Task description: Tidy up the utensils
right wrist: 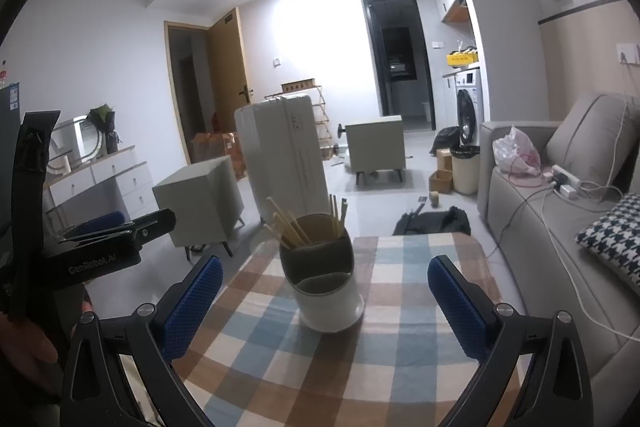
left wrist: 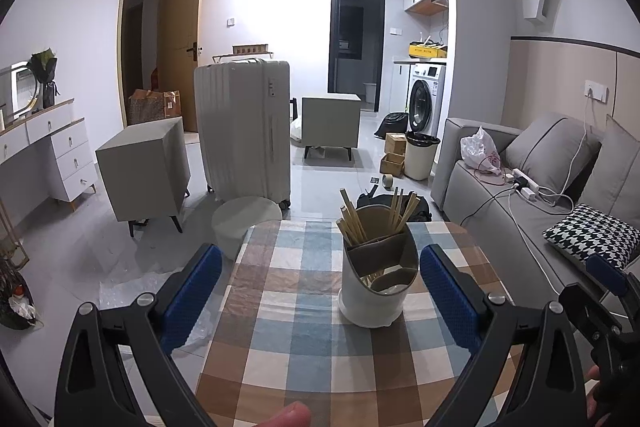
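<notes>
left gripper wide, right gripper wide, utensil holder just ahead, chopsticks inside

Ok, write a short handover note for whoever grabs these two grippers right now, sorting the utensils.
Left gripper: open, empty, held low over the near end of the table.
Right gripper: open, empty, beside the left one, also pointed at the holder.
Holder: white with a dark divided top, upright mid-table on the checked cloth.
Chopsticks: standing in the holder's back section, leaning apart.
Done: chopsticks are in; no loose utensils show on the visible cloth.
Left: front sections look mostly empty, contents unclear. Check off-camera for remaining utensils.
</notes>
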Demonstrator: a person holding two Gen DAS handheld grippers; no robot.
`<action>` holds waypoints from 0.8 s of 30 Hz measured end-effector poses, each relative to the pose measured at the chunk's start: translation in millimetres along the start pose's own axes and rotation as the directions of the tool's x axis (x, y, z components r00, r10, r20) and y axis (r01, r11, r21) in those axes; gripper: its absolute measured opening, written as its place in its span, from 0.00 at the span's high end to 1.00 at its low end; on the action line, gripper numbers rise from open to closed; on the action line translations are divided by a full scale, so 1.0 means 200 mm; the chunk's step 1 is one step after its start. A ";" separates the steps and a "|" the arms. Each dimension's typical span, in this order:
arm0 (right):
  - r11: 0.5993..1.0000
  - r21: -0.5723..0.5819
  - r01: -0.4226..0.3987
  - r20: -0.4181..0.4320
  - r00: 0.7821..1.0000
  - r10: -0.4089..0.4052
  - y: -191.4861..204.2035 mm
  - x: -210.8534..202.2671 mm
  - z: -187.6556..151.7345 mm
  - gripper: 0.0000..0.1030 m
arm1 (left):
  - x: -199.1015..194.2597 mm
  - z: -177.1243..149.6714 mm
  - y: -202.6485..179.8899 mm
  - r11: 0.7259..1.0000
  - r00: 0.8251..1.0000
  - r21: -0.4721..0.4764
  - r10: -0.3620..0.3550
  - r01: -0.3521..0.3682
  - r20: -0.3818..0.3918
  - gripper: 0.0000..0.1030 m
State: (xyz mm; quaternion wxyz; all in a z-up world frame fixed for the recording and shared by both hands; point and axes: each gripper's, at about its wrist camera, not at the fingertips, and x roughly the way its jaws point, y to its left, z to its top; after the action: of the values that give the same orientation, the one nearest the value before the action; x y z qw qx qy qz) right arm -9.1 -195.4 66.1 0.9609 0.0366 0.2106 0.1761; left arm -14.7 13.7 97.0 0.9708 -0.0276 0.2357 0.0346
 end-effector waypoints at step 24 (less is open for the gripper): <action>1.000 -0.011 0.006 -0.019 1.000 -0.007 0.00 0.01 -0.01 0.00 | 0.00 0.01 0.01 1.000 1.000 -0.010 -0.008 0.008 0.001 0.06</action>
State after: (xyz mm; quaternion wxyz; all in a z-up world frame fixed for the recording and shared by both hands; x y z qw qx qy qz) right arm -8.3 -194.9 63.5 0.9596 0.0288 0.2189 0.1745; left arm -14.0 16.4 99.1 0.9710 -0.0335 0.2347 0.0320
